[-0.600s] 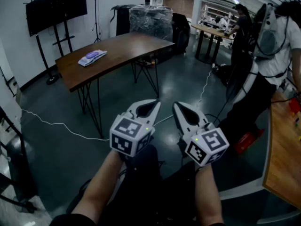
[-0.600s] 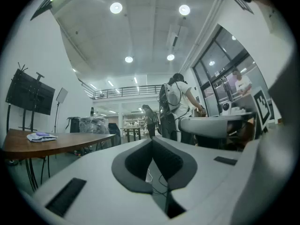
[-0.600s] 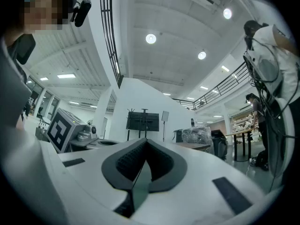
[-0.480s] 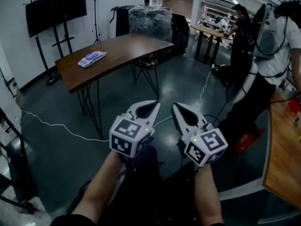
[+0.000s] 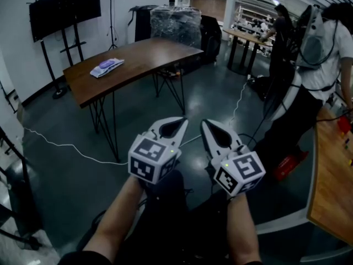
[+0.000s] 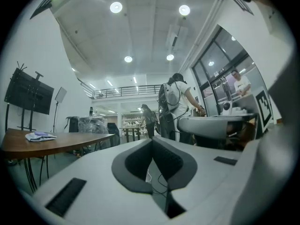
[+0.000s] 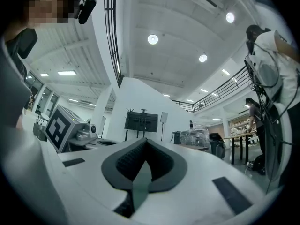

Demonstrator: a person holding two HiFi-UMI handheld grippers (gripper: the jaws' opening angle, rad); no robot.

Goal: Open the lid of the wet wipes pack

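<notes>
The left gripper (image 5: 172, 125) and right gripper (image 5: 215, 131) are both closed on nothing and held side by side near the body. The pack (image 5: 107, 67) lies flat toward the left end of the table (image 5: 149, 57), well apart from them across open floor. It looks light and soft, likely to slide or buckle, so one claw should pin its body while the other catches the stiffer purple lid (image 5: 108, 64) at its free lip. There is room on the tabletop around it, but it sits near an edge, and a cable (image 5: 71, 146) crosses the floor on the way.
</notes>
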